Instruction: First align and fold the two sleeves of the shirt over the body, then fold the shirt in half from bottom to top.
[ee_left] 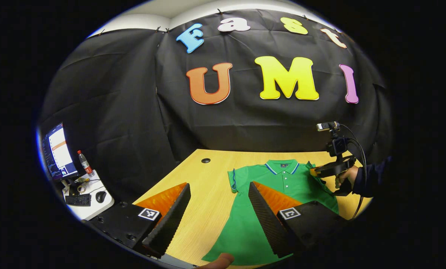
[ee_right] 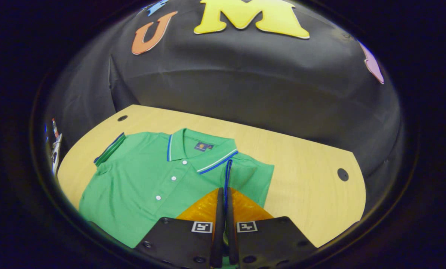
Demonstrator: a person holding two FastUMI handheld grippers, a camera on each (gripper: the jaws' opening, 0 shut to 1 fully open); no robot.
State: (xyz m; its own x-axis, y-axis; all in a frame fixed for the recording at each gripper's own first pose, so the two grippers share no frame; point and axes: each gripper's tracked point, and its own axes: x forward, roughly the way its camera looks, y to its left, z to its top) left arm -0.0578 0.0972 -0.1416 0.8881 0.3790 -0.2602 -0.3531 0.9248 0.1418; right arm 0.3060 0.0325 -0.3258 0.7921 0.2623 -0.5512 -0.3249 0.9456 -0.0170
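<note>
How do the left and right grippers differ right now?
The left gripper has its fingers spread wide, nothing between them; the right gripper is closed on the sleeve cuff. The left hangs over the shirt's lower body and the table, apart from the cloth; the right has the sleeve pulled over the body near the collar. Both work over the same green polo.

shirt point(ee_right: 140, 183) bottom cut off low in the right gripper view, its right sleeve point(ee_right: 228, 175) edge hidden between the fingers point(ee_right: 218, 220), monitor point(ee_left: 57, 151) too blurry
</note>
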